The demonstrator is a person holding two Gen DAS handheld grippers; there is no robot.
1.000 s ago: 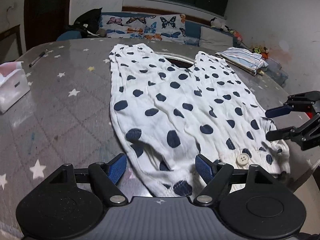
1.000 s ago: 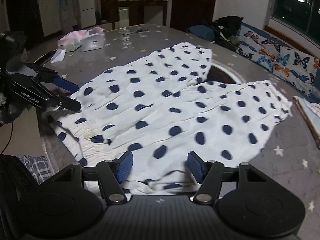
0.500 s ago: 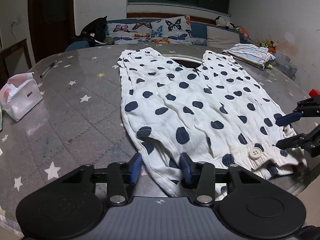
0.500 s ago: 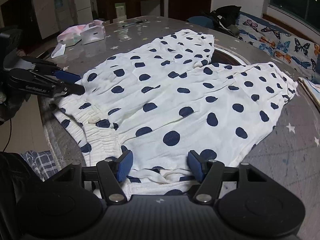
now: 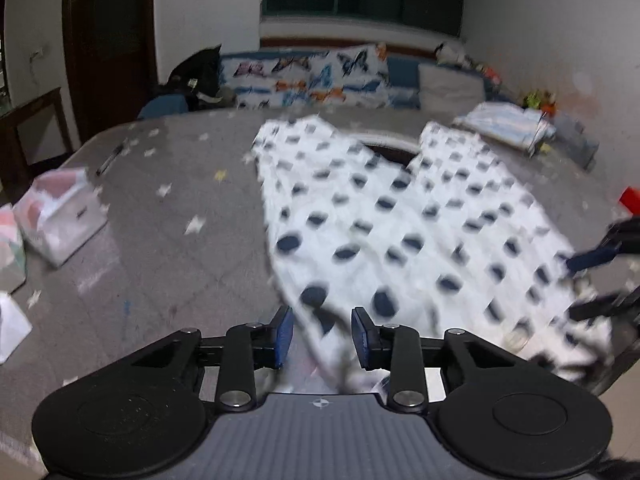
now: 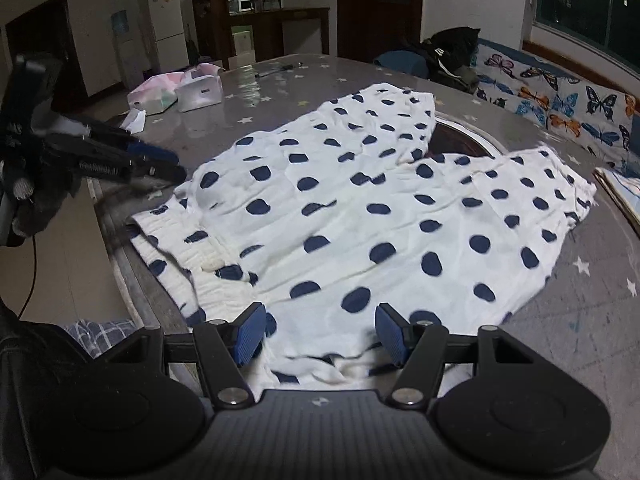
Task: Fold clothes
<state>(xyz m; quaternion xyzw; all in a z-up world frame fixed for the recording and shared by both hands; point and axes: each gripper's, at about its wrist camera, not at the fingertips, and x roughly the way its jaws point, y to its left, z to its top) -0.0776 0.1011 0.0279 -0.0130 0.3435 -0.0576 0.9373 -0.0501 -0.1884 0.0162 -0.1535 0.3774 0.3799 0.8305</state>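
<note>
White trousers with dark blue dots (image 5: 400, 240) (image 6: 360, 208) lie spread flat on the grey star-patterned table (image 5: 160, 220), waistband at the near edge. My left gripper (image 5: 320, 338) has its jaws partly closed but still apart, and the waistband's left corner runs between them. From the right wrist view, the left gripper (image 6: 168, 164) sits at that corner. My right gripper (image 6: 320, 334) is open wide over the other end of the waistband, with cloth lying between its fingers. In the blurred left wrist view, the right gripper (image 5: 578, 286) is at the far right.
Tissue packs (image 5: 60, 216) (image 6: 200, 88) and a pen (image 6: 280, 68) lie on the table's left side. A folded striped cloth (image 5: 504, 124) rests at the back right. A dark round opening (image 6: 460, 136) shows between the trouser legs. A butterfly-print sofa (image 5: 312, 76) stands behind.
My left gripper's jaws have narrowed around the waistband corner and its view has tilted up, blurred by motion. The right gripper has stayed open and moved closer over the waistband.
</note>
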